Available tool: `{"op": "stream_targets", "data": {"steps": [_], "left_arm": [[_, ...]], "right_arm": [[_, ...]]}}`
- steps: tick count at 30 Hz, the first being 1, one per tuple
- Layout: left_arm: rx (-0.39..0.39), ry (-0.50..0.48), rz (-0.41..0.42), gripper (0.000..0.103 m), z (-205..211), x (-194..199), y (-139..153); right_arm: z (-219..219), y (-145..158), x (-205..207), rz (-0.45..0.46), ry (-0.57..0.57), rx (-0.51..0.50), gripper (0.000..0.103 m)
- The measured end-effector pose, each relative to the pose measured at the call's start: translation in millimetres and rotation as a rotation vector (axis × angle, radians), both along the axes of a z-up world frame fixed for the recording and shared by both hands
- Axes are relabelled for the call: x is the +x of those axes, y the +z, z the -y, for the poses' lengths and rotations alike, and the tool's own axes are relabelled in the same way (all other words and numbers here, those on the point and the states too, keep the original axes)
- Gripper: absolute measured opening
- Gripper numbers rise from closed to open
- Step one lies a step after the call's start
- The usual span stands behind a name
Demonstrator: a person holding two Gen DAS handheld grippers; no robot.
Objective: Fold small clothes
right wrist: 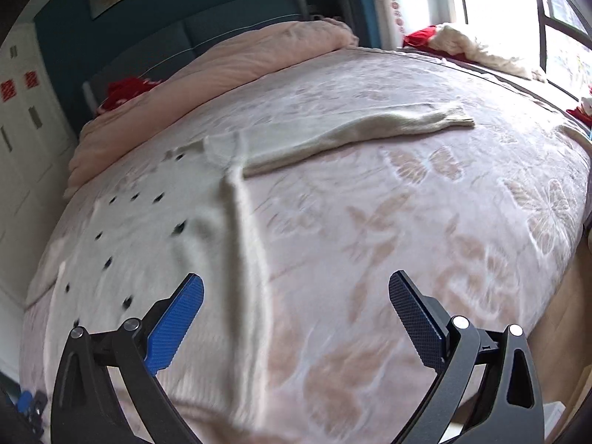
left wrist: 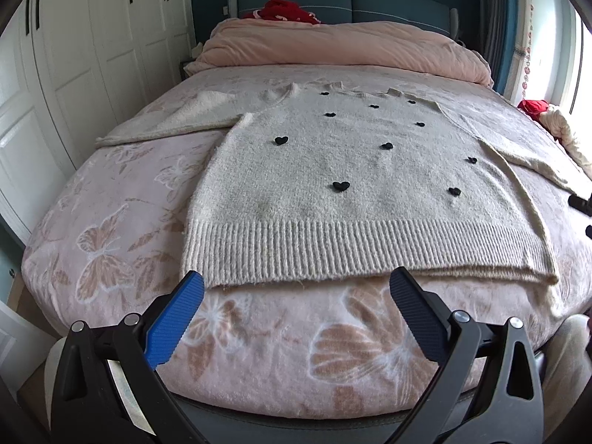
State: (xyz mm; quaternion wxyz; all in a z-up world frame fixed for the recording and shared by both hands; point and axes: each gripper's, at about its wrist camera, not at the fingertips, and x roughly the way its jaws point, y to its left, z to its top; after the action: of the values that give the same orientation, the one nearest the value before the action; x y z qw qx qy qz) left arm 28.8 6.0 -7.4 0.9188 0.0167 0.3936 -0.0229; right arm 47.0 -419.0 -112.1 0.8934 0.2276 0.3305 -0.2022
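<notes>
Pink duvet (left wrist: 340, 42) behind sweater (left wrist: 333, 185).

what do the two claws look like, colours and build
Both look alike. The left claw has black, curved plastic arms with triangular cut-outs and round silver pivot pins, and long flat ribbed pads: its bright blue pad on one side, a darker navy one on the other. The right claw has the same black frame, silver pins and blue textured pads. No cables, sleeves or markings show.

Fuzzy ribbed-hem knit sweater (left wrist: 333, 185) on plush blanket (left wrist: 111, 244) — ridged matt tool pads (left wrist: 174, 327).
</notes>
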Motion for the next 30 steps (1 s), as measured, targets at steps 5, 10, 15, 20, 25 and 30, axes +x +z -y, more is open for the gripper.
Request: {"op": "stream_targets", "data": {"steps": [5,10,15,20,25,30], "left_arm": [[0.010,0.011,-0.019,0.098,8,20,-2],[0.051,0.004,-0.035,0.098,22,42,-8],[0.065,0.017,-0.073,0.098,29,63,-19],[0.074,0.013,-0.093,0.098,34,78,-28],[0.047,0.008,-0.093,0.098,34,86,-29],[0.006,0.012,-0.068,0.098,25,88,-20]], "right_arm": [[126,4,43,0.005,-0.182,0.072,0.098],[221,-16,78,-0.033,-0.344,0.137,0.098],[273,-47,101,-0.031,-0.420,0.244,0.098],[290,-62,116,-0.026,-0.483,0.249,0.086],[283,-45,142,0.004,-0.394,0.258,0.015],[209,58,178,0.289,-0.116,0.166,0.015]]}}
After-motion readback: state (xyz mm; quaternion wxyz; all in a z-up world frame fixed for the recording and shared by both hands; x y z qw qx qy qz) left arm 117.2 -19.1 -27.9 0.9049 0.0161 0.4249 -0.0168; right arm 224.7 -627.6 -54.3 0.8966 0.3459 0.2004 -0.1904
